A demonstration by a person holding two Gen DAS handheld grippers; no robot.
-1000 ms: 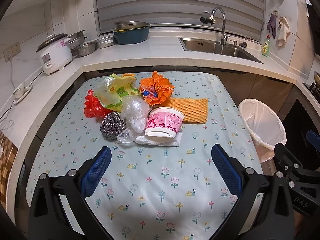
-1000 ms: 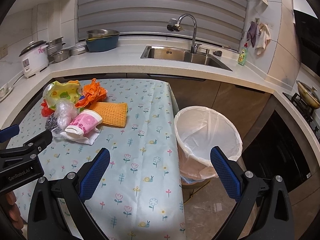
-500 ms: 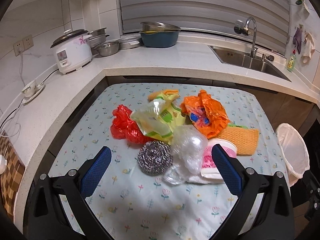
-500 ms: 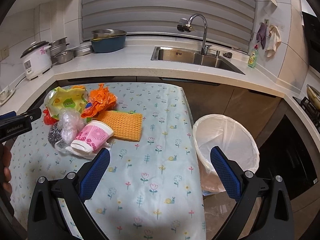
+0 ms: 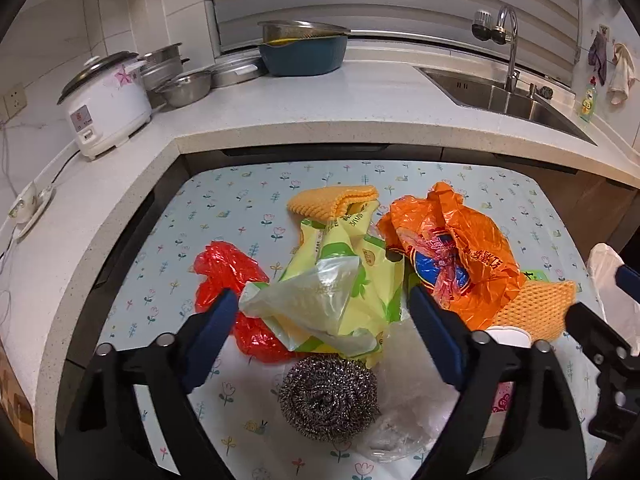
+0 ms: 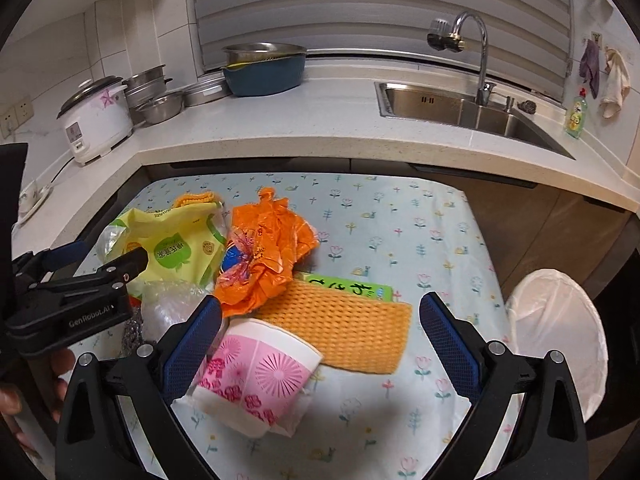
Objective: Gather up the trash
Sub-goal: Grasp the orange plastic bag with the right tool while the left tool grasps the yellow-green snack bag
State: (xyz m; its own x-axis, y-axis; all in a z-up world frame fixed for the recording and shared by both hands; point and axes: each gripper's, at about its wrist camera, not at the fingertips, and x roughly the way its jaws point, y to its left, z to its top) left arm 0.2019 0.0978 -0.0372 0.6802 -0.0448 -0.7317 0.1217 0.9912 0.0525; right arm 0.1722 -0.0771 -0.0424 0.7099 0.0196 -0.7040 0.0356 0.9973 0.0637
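closing in over the trash heap on the flowered worktop point(image 5: 248, 208), with the left gripper point(image 5: 320, 316) not yet gripping, jaws just narrowed around the crumpled yellow-green plastic bag point(image 5: 348, 280), pads apparently not pressing it. nearest, a steel wool scourer point(image 5: 329, 396): springy, light, easy to pinch anywhere. beside it clear plastic film point(image 5: 404, 396), slippery, hard to outline. beyond, a red bag point(image 5: 228, 268) and an orange bag point(image 5: 452, 264): soft, weightless, best pinched at a bunched fold. spread wide and empty, the right gripper point(image 6: 320, 344) around the tipped pink paper cup point(image 6: 256, 380); thin-walled, crushable, best taken across its body. farther, an orange mesh cloth point(image 6: 344, 328) half covering a green packet point(image 6: 352, 286). lined bin point(image 6: 560, 332) at right, cut off by the gripper.
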